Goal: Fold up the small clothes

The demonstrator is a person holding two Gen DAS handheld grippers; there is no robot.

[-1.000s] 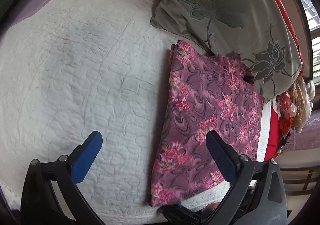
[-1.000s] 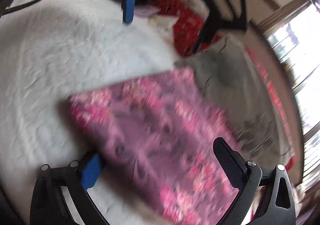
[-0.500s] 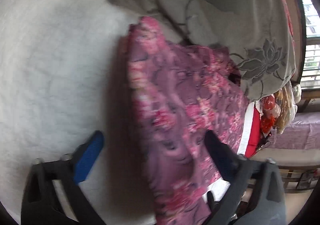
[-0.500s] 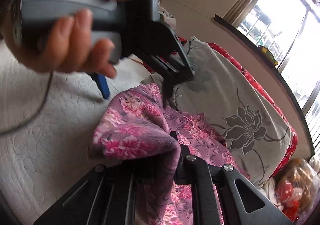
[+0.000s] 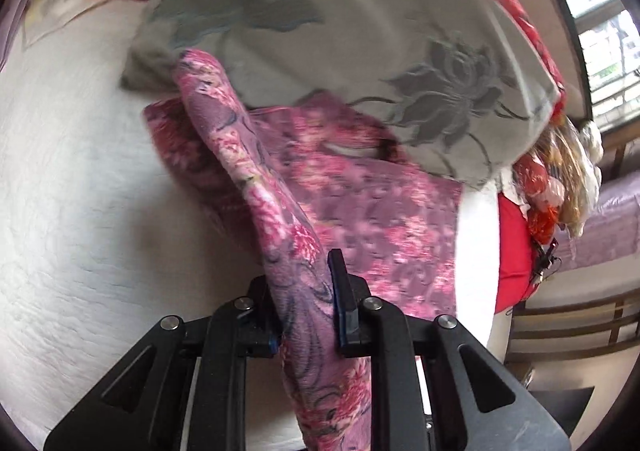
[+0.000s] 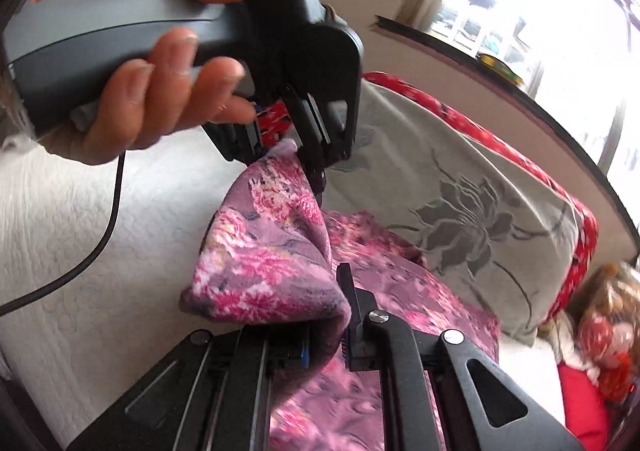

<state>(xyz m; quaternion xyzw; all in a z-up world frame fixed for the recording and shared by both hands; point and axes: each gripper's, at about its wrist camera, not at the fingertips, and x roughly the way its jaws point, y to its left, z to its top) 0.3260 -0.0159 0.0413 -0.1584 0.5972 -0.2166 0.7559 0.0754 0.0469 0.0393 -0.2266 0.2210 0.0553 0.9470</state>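
Two corners of the pink flowered cloth [image 5: 360, 219] were held raised above the white quilt [image 5: 80, 211] of the bed, so a fold across the cloth was judged to be in hand; the rest of the cloth lay beside the grey pillow [image 5: 360, 31]. For the next move, both corners would need to be carried over and laid on the far edge. The left gripper [image 5: 306, 291] was pressed together on one corner, the right gripper [image 6: 324, 331] on the other, with nothing else touched
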